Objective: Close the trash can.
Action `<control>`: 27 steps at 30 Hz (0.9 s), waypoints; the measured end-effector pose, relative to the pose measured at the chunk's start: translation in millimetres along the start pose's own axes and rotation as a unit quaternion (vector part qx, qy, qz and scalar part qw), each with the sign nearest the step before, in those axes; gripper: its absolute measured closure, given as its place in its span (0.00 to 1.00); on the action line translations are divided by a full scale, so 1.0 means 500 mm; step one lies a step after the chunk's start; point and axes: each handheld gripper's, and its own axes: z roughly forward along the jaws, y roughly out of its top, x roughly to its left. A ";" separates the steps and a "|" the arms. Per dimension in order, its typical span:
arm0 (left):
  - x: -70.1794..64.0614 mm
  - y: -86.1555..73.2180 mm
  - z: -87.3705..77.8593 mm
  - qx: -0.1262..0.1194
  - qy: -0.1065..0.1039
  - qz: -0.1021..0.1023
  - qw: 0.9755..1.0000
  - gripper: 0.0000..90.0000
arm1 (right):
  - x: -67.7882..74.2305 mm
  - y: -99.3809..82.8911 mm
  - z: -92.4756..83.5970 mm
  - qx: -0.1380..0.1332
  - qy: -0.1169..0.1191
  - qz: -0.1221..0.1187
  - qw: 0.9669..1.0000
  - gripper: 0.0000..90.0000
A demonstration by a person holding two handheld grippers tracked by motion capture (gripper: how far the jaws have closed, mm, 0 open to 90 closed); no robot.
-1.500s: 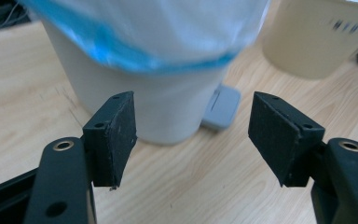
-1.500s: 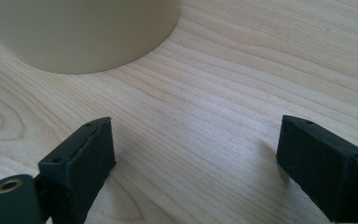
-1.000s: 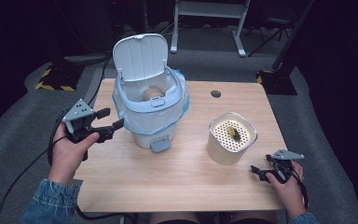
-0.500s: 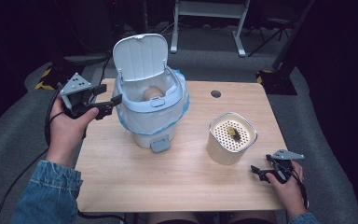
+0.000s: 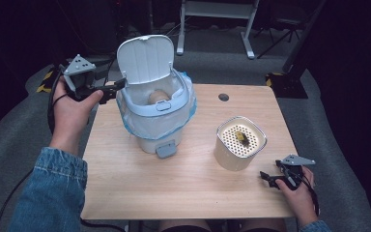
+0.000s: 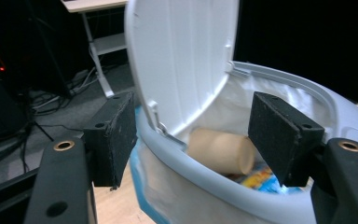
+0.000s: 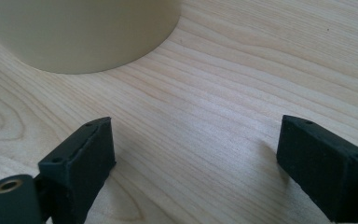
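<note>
High view: wood bench point(image 5: 140, 193) in dark room w/ grey floor; lidded bin point(image 5: 155, 113) at back left, left gripper point(image 5: 107, 90) beside its rim. Left gripper view: jaws spread, empty; cup point(image 6: 220, 151) inside bin. Right gripper view: right gripper point(image 7: 193, 172) jaws spread, empty, near cream container point(image 7: 81, 32).

No legible text or labels anywhere

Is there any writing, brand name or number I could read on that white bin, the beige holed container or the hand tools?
None can be read. The white bin, the beige container and both grippers bear no legible text. A colourful wrapper inside the bin may carry print, but it is too blurred to read.
</note>
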 end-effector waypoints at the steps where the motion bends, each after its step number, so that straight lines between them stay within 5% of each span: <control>1: 0.004 0.003 0.005 -0.001 -0.003 0.001 1.000 0.36 | 0.000 0.000 0.000 0.000 0.000 0.000 1.000 0.13; 12: 0.034 0.028 0.046 -0.019 -0.002 -0.018 1.000 0.34 | 0.000 0.000 0.000 0.000 0.000 0.000 1.000 0.13; 17: 0.040 0.038 0.064 -0.018 0.002 -0.011 1.000 0.34 | 0.000 0.000 0.000 0.000 0.000 0.000 1.000 0.13; 27: 0.035 0.043 0.086 -0.020 -0.040 -0.008 0.999 0.34 | 0.000 0.000 0.000 0.000 0.000 0.000 1.000 0.13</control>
